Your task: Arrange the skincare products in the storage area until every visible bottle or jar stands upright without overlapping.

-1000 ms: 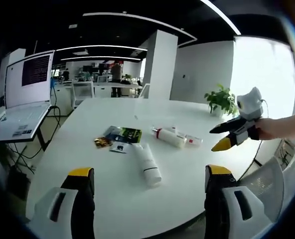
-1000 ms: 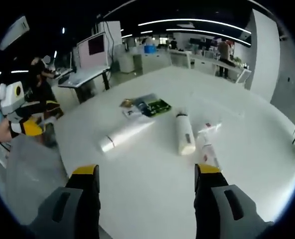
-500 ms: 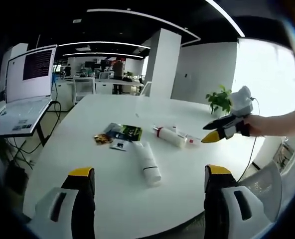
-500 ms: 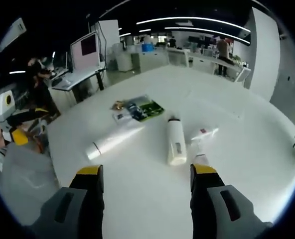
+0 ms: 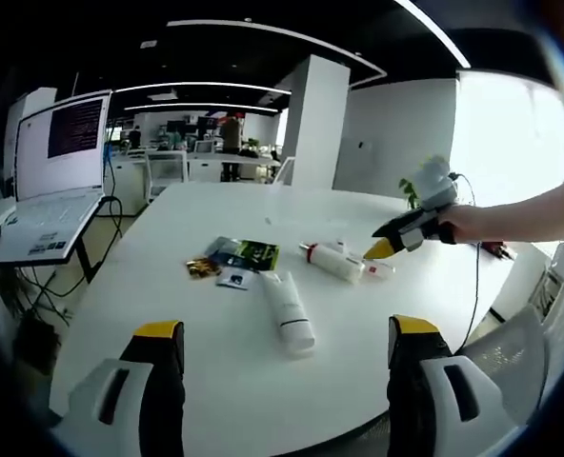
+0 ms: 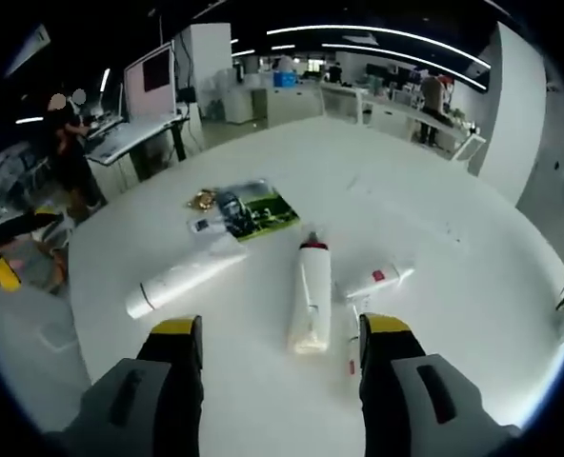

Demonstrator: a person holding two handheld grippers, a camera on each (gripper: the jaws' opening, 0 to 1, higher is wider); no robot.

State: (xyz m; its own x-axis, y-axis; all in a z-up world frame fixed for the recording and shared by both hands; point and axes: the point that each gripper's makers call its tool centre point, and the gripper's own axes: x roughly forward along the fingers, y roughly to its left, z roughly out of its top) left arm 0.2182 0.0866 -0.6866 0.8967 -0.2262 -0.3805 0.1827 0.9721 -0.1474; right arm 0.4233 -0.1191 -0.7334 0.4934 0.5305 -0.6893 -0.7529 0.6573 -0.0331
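- Open-plan office, white oval tabletop (image 5: pixel 215 333) in the foreground; desks, ceiling light strips and a laptop (image 5: pixel 44 219) on a side stand lie beyond it.
- Red-capped tube (image 6: pixel 308 303): lies flat near the middle of the tabletop, cap pointing away from the right gripper (image 6: pixel 277 333), directly ahead between its two jaws. Judged the likeliest first object to be stood upright.
- Small white tube (image 6: pixel 379 280) with a red mark: lies flat just to the right of the red-capped tube, close to it; whether they touch cannot be told. A thinner white item (image 6: pixel 352 345) lies by the right jaw, too small to identify.
- Long white tube (image 6: pixel 185 278): lies flat and apart, to the left of the red-capped tube in the right gripper view; in the left gripper view it is the nearest product.
- Flat packets (image 6: pixel 242 209): a green-and-dark leaflet with small sachets, lying beyond the tubes.
- Right gripper: jaws apart and holding nothing, poised low over the red-capped tube; in the left gripper view it reaches in from the right, yellow tip above the tubes.
- Left gripper (image 5: pixel 277 333): jaws wide apart, holding nothing, held back at the near edge, facing the long white tube.
- Task status, as a judgement: no product stands upright; arranging has not yet begun.
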